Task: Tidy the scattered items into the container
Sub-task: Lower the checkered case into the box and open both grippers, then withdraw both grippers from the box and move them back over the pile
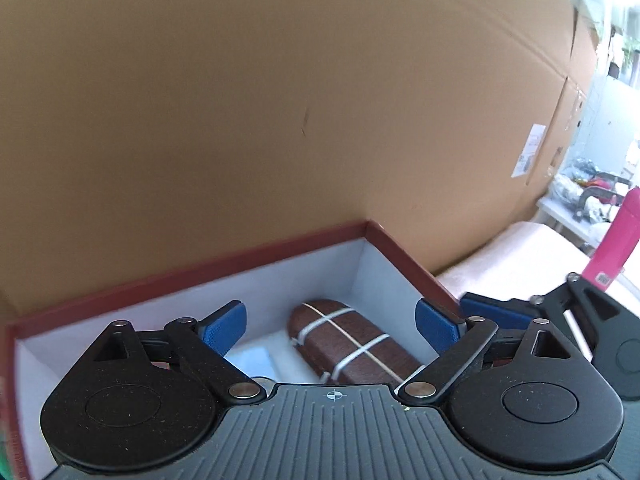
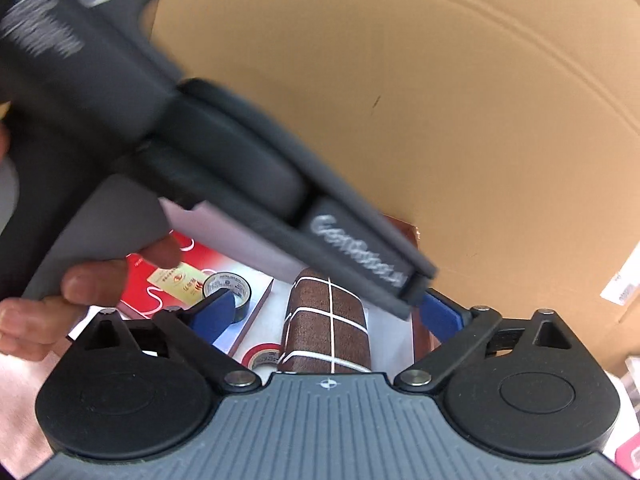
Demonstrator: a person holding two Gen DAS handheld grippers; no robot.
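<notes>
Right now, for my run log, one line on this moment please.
left gripper: open | right gripper: open | brown case: lying in red box | held: nothing

The box [image 1: 192, 268] is seen as card, dark red outside, lined in matt white paper; inside it a brown case [image 1: 352, 344] with a grained, leather-like finish is crossed by smooth white cords; beside the case, rolls of glossy tape [image 2: 228, 288] are laid on a shiny printed red card [image 2: 160, 280]; behind the box plain matt brown cardboard [image 1: 280, 100] is stood; to the right of the box a soft pink cloth [image 1: 520, 256] is spread; the left gripper [image 1: 332, 326] is made of matt black plastic with textured blue rubber pads [image 1: 224, 326] and bright metal rivets.
</notes>
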